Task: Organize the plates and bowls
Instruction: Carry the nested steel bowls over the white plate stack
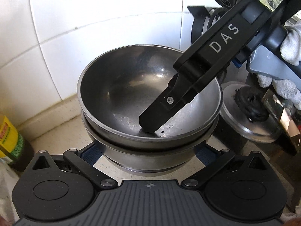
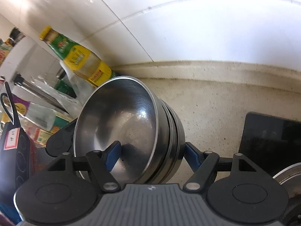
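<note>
Steel bowls are nested in a stack (image 1: 131, 94) on the pale counter by the tiled wall; the stack also shows in the right wrist view (image 2: 135, 124). My left gripper (image 1: 148, 150) is open, its fingers spread on either side of the stack's base and mostly hidden behind it. My right gripper (image 2: 150, 156) straddles the near wall of the stack: one blue pad (image 2: 112, 156) is inside the top bowl, the other finger (image 2: 193, 156) is outside. In the left wrist view its black finger (image 1: 156, 116) reaches down into the top bowl. The jaws stand wide, not pressed on the wall.
A yellow-green bottle (image 2: 79, 58) stands left of the stack against the wall, with packets and jars (image 2: 37, 116) beside it. A steel lid with a black knob (image 1: 248, 113) lies right of the stack. A black slab (image 2: 270, 135) sits at right.
</note>
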A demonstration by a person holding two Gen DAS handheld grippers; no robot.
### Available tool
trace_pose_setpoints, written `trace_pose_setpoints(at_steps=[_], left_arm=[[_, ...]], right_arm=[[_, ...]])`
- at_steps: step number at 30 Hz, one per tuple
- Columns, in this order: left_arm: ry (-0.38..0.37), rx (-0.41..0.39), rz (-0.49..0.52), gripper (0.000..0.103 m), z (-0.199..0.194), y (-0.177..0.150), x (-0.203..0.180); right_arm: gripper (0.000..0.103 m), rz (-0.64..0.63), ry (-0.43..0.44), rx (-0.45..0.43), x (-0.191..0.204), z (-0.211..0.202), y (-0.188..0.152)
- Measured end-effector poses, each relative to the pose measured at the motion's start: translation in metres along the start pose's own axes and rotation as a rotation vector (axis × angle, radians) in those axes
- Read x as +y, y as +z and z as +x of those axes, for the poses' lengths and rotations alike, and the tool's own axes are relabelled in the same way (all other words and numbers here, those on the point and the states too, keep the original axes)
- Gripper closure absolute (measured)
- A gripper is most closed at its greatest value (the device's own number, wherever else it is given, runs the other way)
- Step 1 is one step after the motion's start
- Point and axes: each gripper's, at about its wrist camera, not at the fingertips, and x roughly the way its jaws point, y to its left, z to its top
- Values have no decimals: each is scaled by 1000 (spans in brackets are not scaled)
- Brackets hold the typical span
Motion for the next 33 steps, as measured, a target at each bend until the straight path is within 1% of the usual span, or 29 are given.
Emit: trace_pose_setpoints(at_steps=[7,12,16,20,26,29,33], left_arm=[[46,-32,-9,0,-37,6,-12],[112,-41,-14,0,-70,3,-24],[166,-47,-40,0,-101,-5,-36],[199,-57,-66,0,-127,-19,-44],[182,-56,-82,0,-149,-41,-54],[152,-59,-85,0,-156,-52,-59],[117,-40,-79,0,-167,-69,-61]], right_arm=[[18,-70,12,-40,27,-30,-8],[18,-145,50,-51,56,-49,-21],[18,-196,85,-46,79,-58,-34],[18,-232,89,-40,100,-62,-51],[18,-233,62,-35,123,-67,-85],[18,-209,46,-30,130,-67,-103],[18,-165,30,-24,137,-64,-130]])
